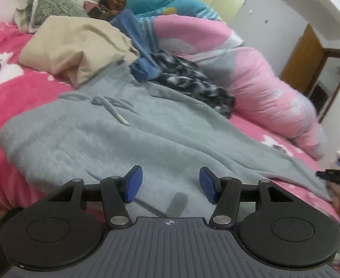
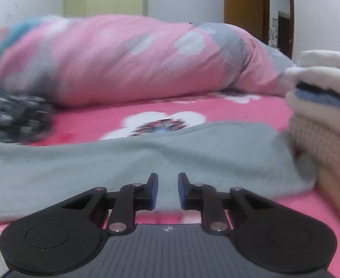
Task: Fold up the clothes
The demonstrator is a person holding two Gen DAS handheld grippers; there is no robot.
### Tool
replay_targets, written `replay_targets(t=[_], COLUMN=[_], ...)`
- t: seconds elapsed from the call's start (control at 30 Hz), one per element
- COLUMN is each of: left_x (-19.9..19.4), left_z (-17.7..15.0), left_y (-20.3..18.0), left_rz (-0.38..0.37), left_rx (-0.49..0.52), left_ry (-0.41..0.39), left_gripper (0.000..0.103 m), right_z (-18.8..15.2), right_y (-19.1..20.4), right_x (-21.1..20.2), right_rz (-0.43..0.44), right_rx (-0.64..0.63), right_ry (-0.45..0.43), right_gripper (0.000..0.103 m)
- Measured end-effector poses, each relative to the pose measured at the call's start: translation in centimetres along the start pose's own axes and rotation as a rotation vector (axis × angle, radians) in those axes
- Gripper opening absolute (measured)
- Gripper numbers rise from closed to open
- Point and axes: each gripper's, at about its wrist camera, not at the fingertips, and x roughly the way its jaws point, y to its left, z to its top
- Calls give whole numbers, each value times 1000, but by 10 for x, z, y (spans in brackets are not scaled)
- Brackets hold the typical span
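A grey hoodie lies spread flat on the pink flowered bed, its drawstring pointing toward me. My left gripper is open and empty, low over the hoodie's near edge. In the right wrist view the same grey hoodie lies across the bed. My right gripper is open with a narrower gap, its blue pads at the hoodie's near hem, holding nothing that I can see.
A beige garment, a blue one and a black-and-white one are heaped behind the hoodie. A person lies under a pink quilt. A stack of folded clothes stands at the right.
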Motion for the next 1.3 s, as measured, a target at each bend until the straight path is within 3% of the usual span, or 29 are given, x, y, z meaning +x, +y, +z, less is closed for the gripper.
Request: replay_targets(t=[0.17,0.33,0.4,0.5,0.63,0.73,0.77,0.83,0.9,1.03,1.17,1.3], left_x=[18,27,30,31,31,30,30,31,30,23,5,-19], left_z=[9,16,16,15,11,11,11,12,13,13,14,4], left_y=[6,1,-1,-4,-10,-10,-8,-6,-5,-2,-2,0], left_rz=[74,116,133,152,176,169,160,142,127,94,68,39], left_rx=[26,87,94,111,166,162,153,136,129,89,69,43], left_ry=[35,65,70,75,77,77,76,75,72,63,65,62], left_gripper=[55,57,57,58,59,62,64,66,69,75,77,77], right_z=[34,62,72,84,92,96,96,88,70,12,-54,-120], right_y=[-60,-102,-117,-130,-138,-137,-136,-135,-132,-116,-84,-42], right_x=[92,183,209,235,242,209,191,142,85,-42,-142,-207], right_rz=[-34,-109,-104,-135,-208,-277,-262,-153,-43,212,387,522], right_rx=[119,112,173,226,267,232,237,294,361,494,533,520], right_ry=[94,241,280,289,253,149,119,85,97,154,152,176], right_gripper=[18,18,12,0,0,0,1,3,18,23,35,41])
